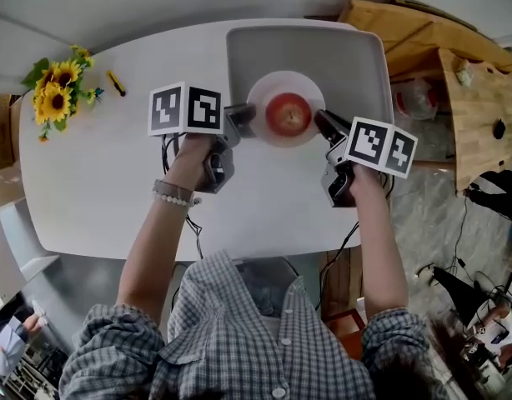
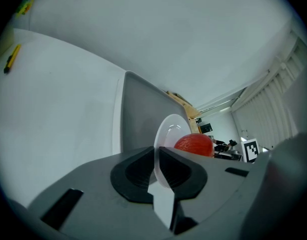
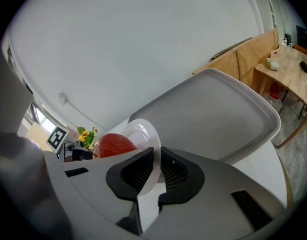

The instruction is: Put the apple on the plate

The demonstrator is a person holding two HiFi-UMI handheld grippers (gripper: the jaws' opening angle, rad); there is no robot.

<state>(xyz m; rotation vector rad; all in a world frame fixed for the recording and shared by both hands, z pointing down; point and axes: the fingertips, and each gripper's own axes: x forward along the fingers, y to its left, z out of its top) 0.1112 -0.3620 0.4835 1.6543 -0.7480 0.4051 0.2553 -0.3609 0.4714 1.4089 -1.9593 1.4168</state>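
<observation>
I am gripping the white plate [image 1: 303, 82] with both tongs at once. My left tongs [image 2: 156, 160] are closing on the plate's rim, the thin white edge pinched between the two dark pads. My right tongs [image 3: 156, 168] are clamping the opposite rim in the same way. The red apple [image 1: 288, 113] is sitting in the middle of the plate, between the two tongs, touching neither of them. From the left tongs it is showing just beyond the pads and to their right; from the right tongs it is lying just beyond the pads and to their left.

The plate is hanging over the near part of a grey tray [image 1: 356, 57], which is stretching away ahead of both tongs. I cannot tell whether the plate is touching the tray. The tray is resting on the white bench [image 1: 106, 182]. Well off to the left of the left tongs, a bunch of sunflowers [image 1: 56, 92] is lying at the bench's edge, with a small yellow marker [image 1: 116, 82] between the flowers and the left tongs.
</observation>
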